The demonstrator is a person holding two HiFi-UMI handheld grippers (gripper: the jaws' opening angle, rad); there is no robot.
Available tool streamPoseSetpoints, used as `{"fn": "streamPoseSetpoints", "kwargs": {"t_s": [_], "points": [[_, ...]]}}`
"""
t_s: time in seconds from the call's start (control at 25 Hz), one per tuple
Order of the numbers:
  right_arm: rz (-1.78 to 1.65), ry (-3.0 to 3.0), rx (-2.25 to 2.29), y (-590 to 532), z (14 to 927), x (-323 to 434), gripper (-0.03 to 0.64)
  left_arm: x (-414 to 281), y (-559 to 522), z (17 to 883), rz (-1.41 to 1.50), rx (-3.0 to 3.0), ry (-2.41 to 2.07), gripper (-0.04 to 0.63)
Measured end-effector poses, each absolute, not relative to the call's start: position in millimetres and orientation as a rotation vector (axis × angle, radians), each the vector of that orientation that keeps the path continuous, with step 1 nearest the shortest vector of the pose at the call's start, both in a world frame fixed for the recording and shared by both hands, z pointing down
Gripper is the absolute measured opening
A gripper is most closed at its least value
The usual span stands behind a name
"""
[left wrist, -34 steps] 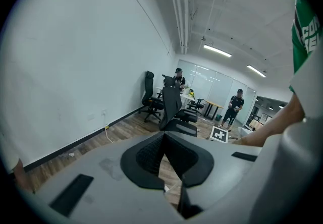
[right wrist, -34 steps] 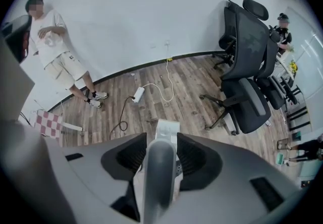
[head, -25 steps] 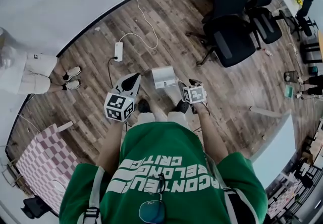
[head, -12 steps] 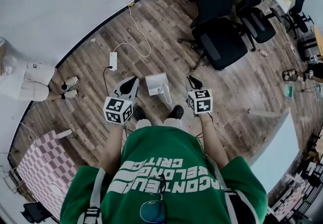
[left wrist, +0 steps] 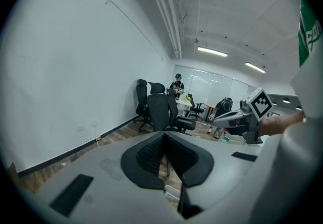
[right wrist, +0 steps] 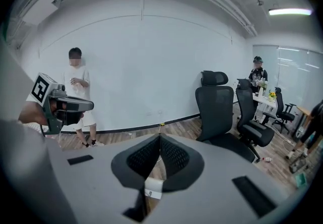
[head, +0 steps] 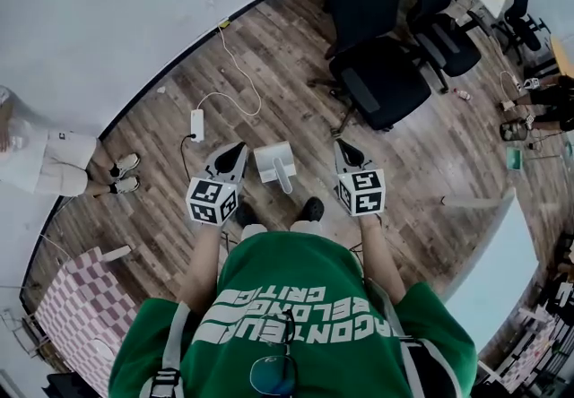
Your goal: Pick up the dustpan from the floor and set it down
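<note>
Seen from above, a person in a green shirt stands on a wood-plank floor (head: 421, 154), holding a gripper out in each hand. The dustpan (head: 272, 159), pale grey with its handle pointing back toward the person, lies flat on the floor just ahead of their black shoes (head: 312, 208). In this overhead view it sits between the two grippers, and neither one holds it. The left gripper (head: 235, 151) has its jaws together at the tips with nothing between them. The right gripper (head: 343, 147) has just been closing its jaws, which now meet with nothing between them. A plain white wall (head: 90, 11) with a dark skirting strip runs along the floor's far-left edge. Near that edge lies a white power strip (head: 195, 125), with a white cable (head: 242, 73) looping from it toward the wall. Black office chairs (head: 381, 78) stand toward the floor's far-right side, well apart from the dustpan. A bystander in light clothes and sneakers (head: 49, 159) stands at the left edge by the wall. A pink-and-white checkered panel (head: 76, 298) sits at the near-left corner, and a white slab (head: 493, 266) angles in at the near right. The left gripper view shows strip lights (left wrist: 212, 51) on a white ceiling and glass partitions at the room's far end.
</note>
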State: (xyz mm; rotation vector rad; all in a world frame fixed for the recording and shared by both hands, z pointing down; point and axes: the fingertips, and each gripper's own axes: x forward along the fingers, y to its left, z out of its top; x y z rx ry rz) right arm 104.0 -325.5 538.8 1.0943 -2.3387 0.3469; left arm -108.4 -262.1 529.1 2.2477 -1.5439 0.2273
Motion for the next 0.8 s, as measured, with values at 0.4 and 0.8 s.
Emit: {"fn": "streamPoseSetpoints", "kwargs": {"t_s": [0.4, 0.8], "points": [[0.419, -2.351, 1.128, -332, 535, 126, 0.008, -90, -271, 529, 0.251, 2.266, -1.516, -0.006], [0.418, -2.358, 1.131, -336, 529, 126, 0.008, -88, -275, 522, 0.267, 2.286, -1.507, -0.006]]}}
